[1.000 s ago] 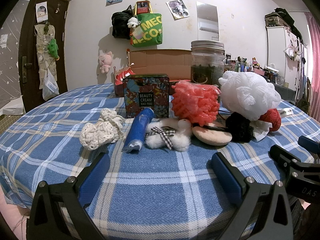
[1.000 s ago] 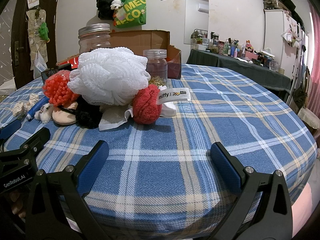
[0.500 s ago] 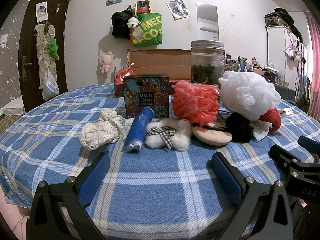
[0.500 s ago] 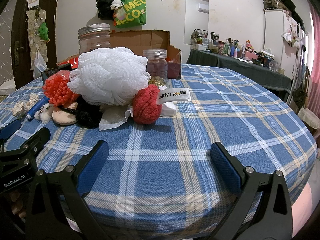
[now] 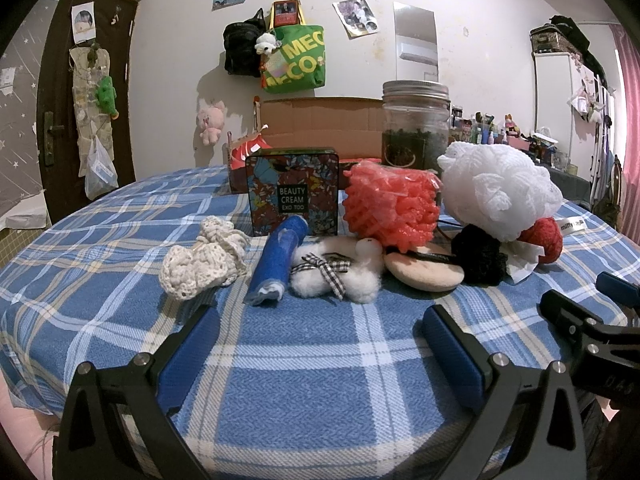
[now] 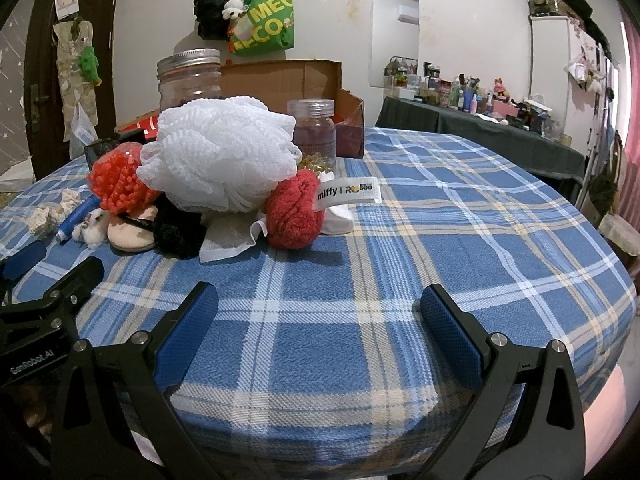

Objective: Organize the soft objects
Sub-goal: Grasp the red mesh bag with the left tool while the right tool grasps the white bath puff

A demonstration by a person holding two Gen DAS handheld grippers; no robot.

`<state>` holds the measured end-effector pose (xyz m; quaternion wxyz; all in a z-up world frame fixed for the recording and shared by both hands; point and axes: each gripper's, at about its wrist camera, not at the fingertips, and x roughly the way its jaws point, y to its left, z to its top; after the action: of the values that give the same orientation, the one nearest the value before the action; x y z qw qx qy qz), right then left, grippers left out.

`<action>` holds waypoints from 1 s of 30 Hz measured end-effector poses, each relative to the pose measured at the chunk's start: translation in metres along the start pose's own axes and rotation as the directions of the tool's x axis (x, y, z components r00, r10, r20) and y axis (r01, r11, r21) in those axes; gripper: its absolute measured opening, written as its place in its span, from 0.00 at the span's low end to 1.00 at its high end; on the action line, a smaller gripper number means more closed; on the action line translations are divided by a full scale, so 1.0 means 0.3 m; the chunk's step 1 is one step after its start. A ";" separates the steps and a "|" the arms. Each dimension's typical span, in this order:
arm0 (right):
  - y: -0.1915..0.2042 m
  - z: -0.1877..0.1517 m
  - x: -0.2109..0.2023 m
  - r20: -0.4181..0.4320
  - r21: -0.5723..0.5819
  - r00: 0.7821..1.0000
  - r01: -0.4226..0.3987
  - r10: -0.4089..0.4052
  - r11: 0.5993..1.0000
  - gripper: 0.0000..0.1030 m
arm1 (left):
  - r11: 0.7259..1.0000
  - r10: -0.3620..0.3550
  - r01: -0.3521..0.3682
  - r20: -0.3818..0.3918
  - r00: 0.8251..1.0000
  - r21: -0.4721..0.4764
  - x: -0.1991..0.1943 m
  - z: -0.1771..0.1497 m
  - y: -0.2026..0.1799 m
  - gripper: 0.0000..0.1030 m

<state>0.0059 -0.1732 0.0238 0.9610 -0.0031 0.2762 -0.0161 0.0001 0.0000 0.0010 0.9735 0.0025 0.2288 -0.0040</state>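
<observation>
Soft things lie in a row on the blue plaid table (image 5: 320,368): a cream crochet piece (image 5: 200,266), a white fluffy bow clip (image 5: 336,276), a beige puff (image 5: 422,272), a black pom-pom (image 5: 478,256), a coral spiky sponge (image 5: 390,208), a white mesh bath puff (image 5: 496,192) (image 6: 218,160) and a red plush with a "miffy" tag (image 6: 294,214). A blue tube (image 5: 278,266) lies among them. My left gripper (image 5: 320,322) is open and empty, just short of the bow clip. My right gripper (image 6: 318,306) is open and empty in front of the red plush.
A "Beauty Cream" tin (image 5: 294,196), a big glass jar (image 5: 416,128), a small jar (image 6: 314,132) and an open cardboard box (image 5: 320,128) stand behind the pile. A white tissue (image 6: 230,236) lies under the puff. The table edge curves down at right.
</observation>
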 end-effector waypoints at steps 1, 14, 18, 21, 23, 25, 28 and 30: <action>-0.003 0.005 0.000 0.002 0.004 1.000 -0.009 0.009 1.000 1.00 | 1.000 -0.008 0.008 -0.002 1.000 0.002 -0.005 0.005 -0.001 1.00; -0.066 0.246 -0.061 0.128 -0.032 0.979 -0.155 0.158 0.987 1.00 | 0.991 -0.134 0.135 0.073 0.988 -0.008 -0.036 0.222 0.014 1.00; -0.062 0.311 -0.007 0.089 -0.065 0.950 -0.295 0.300 0.953 1.00 | 0.982 -0.189 0.189 0.028 0.982 -0.001 0.008 0.261 0.012 1.00; -0.051 0.329 0.050 0.027 -0.094 0.932 -0.358 0.361 0.929 1.00 | 0.977 -0.212 0.212 -0.006 0.977 0.012 0.042 0.270 -0.003 1.00; -0.040 0.325 0.084 -0.007 -0.110 0.921 -0.387 0.389 0.916 1.00 | 0.974 -0.226 0.226 -0.026 0.974 0.017 0.066 0.269 -0.010 0.99; -0.032 0.312 0.110 -0.040 -0.113 0.905 -0.425 0.424 0.898 1.00 | 0.969 -0.244 0.245 -0.043 0.969 0.029 0.086 0.270 -0.021 0.88; -0.020 0.299 0.144 -0.088 -0.106 0.875 -0.484 0.477 0.869 0.79 | 0.961 -0.269 0.273 -0.084 0.959 0.044 0.110 0.262 -0.039 0.65; -0.016 0.290 0.154 -0.115 -0.087 0.851 -0.522 0.512 0.848 0.60 | 0.956 -0.281 0.288 -0.115 0.953 0.052 0.120 0.254 -0.050 0.54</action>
<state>0.0912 -0.1798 0.0729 0.9150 0.0169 0.3088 0.2591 0.0662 -0.0159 0.0531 0.9485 0.0030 0.2778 -0.1520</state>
